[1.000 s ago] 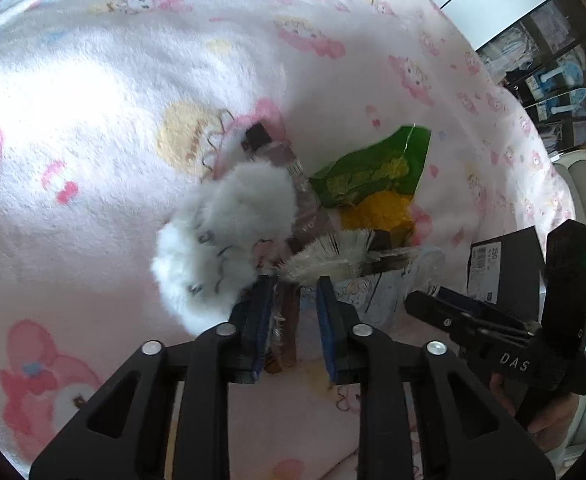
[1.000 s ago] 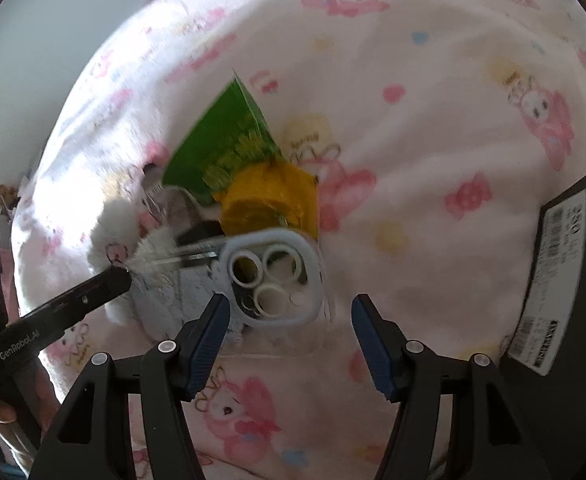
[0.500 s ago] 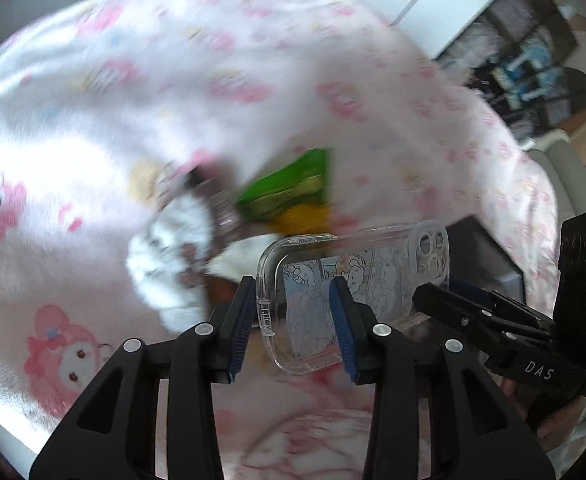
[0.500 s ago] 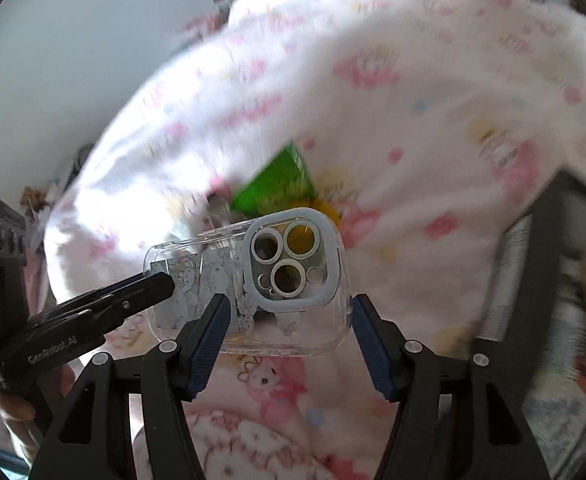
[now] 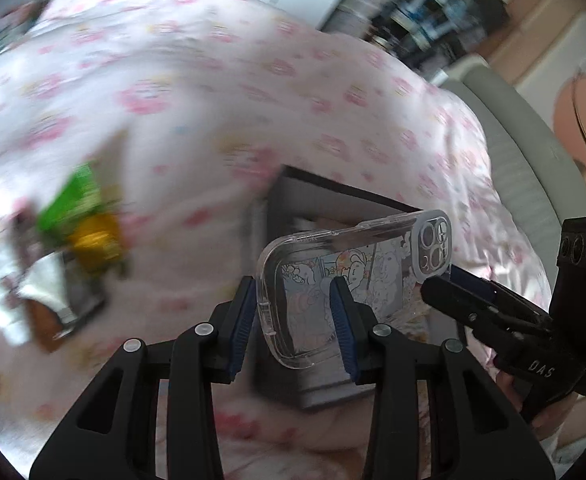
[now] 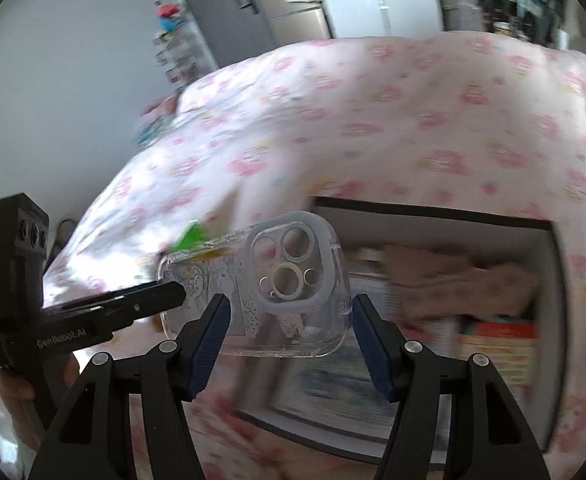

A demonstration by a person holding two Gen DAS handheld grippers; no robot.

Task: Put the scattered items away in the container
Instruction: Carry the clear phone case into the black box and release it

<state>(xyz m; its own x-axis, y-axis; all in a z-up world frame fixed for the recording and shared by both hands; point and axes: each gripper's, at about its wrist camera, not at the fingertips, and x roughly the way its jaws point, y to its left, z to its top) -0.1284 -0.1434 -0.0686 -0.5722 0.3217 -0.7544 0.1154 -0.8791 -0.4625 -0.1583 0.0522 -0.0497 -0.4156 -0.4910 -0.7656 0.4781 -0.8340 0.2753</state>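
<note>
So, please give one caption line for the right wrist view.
Two claws carry a clear phone case above the pink blanket, beside an open box.

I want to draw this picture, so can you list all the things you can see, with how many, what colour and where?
phone case: 1, clear with cartoon drawings, held up between both tools over the box
box: 1, dark, open, on the blanket, blurry things inside
blanket: 1, white with pink cartoon prints, under everything
green packet: 1, green, in the pile at the left
yellow item: 1, yellow, beside the green packet
left tool: 1, black with blue pads, gripping the case
right tool: 1, black with blue pads, around the case's camera end
</note>
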